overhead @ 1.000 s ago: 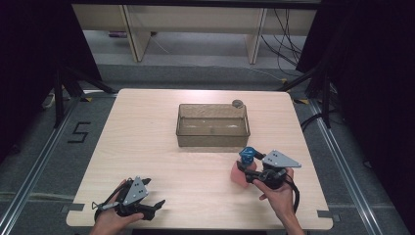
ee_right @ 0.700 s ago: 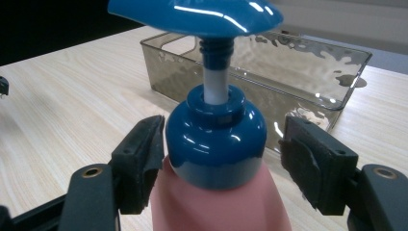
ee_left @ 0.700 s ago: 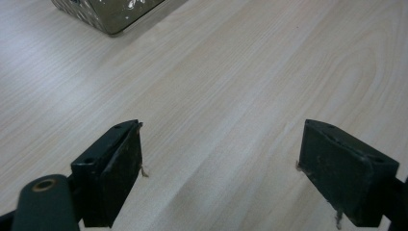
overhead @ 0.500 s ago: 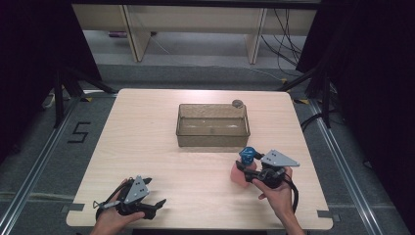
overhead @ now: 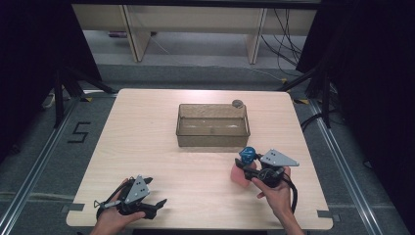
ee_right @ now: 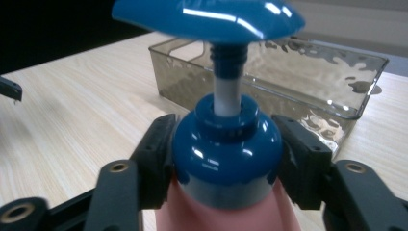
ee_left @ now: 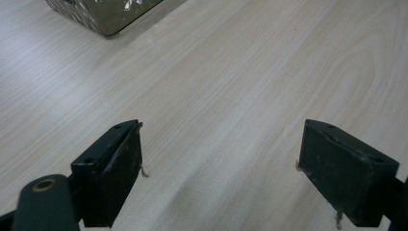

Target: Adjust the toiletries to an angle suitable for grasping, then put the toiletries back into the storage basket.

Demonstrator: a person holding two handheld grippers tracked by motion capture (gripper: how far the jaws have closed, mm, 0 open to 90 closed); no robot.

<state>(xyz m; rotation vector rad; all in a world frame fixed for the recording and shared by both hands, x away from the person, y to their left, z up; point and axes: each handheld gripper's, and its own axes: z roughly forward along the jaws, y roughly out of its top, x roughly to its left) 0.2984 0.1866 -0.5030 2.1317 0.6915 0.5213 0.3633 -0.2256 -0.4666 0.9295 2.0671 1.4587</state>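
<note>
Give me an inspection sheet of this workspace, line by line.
Surface: pale wooden table, bare in front of the left gripper.
Job's things: pink pump bottle with blue cap; clear brown bin, apparently empty.
Clutter: small round grey object behind the bin.
Grippers: left gripper open, low over the table; right gripper shut on the bottle's cap.
Cables: black cable trailing from the right gripper.
Surroundings: floor marking "5", dark curtains.

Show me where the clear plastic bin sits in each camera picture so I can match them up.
High view: the bin sits mid-table, beyond both grippers.
Left gripper view: one corner of it at the top left edge, far past the open jaws.
Right gripper view: upper right, behind the pump bottle that the right gripper clamps.
Shared landmark: the pale wood table.
</note>
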